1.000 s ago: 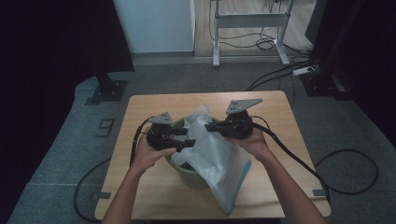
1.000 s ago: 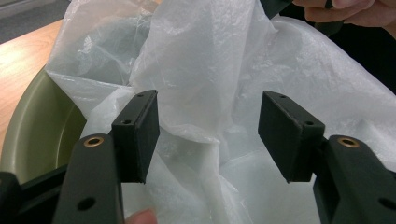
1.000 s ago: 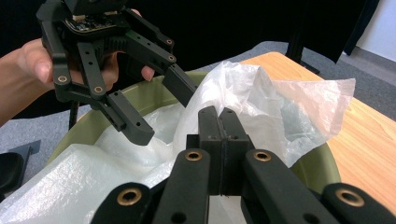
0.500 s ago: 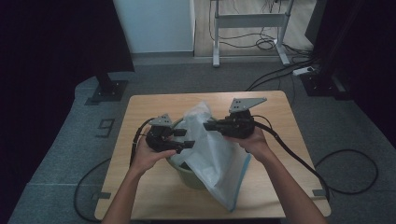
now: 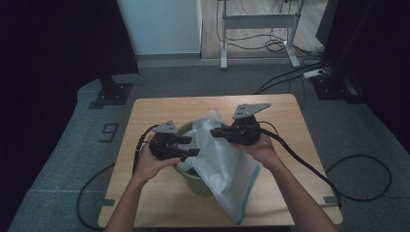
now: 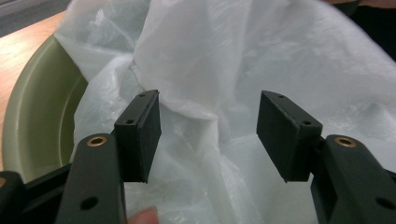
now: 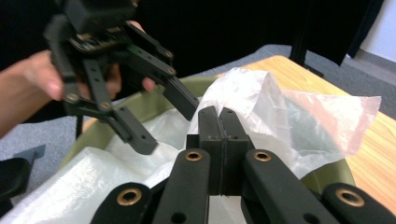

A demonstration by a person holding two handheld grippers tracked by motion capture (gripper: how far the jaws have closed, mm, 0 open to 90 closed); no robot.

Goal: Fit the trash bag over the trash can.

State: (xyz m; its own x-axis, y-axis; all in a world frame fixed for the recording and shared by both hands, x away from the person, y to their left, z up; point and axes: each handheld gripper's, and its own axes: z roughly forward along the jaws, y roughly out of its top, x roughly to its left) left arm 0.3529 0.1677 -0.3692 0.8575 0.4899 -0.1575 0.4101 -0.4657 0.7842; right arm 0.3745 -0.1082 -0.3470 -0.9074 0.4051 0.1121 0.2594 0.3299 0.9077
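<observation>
Lining step: right gripper (image 7: 218,122) pinched the plastic bag (image 5: 220,159), apparently; left gripper (image 6: 208,135) gaped wide over the green bin (image 5: 193,180). Next: left needs bag edge.

Thin, crinkled, translucent white plastic bag (image 5: 223,157); smooth, seemingly plastic olive-green bin (image 6: 35,116); matt black tongs (image 6: 210,135); pale wood-grain desk (image 5: 159,108), smooth.

grey carpet floor (image 5: 63,159) | white wall panel (image 5: 159,26) | dim light
</observation>
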